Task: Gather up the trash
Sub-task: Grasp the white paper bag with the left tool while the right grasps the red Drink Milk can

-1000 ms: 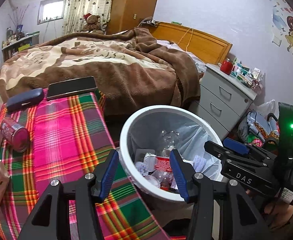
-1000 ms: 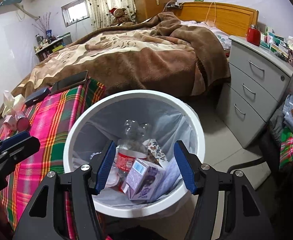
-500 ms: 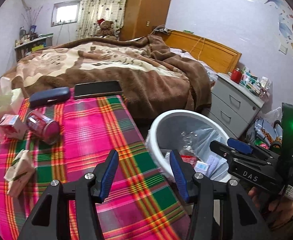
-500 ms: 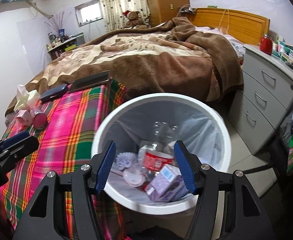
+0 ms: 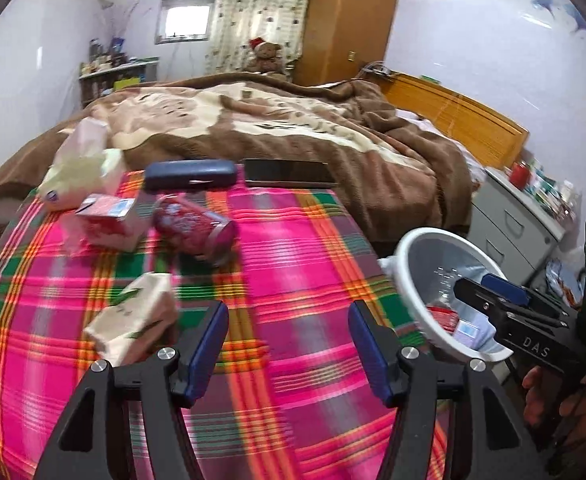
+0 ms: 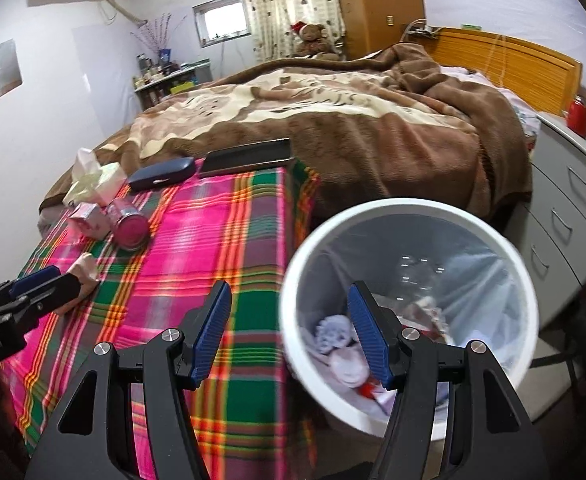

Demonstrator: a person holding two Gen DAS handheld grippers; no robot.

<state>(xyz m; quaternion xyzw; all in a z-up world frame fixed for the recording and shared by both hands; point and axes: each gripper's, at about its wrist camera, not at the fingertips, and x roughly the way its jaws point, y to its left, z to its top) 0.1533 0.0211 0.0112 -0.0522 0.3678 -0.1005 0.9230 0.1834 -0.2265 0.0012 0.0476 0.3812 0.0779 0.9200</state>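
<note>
1. Both views swung left off the bin and back over the plaid worktop since a second ago; in the left view the bin went from centre to the right edge.
2. Left claw was empty, and its jaws had just been opening, with nothing between them. Likely pre-set for the next pick.
3. Right claw was wide open and empty, hanging over the worktop's right edge and the bin rim.
4. Bin sat on the floor just right of the worktop and near the bed, probably so each drop was a short swing. It already held a clear bottle, a small carton and wrappers.
5. Trash left on the worktop, all on the left half: a crumpled beige carton nearest the left claw, a pink can on its side, and a red-and-white carton touching the tissue pack.
6. Dark case and phone lay along the far edge, well apart from the trash. I judged them keepers.
7. Best guess for the next target was the beige carton: closest, and soft enough to crush under a hard squeeze.
</note>
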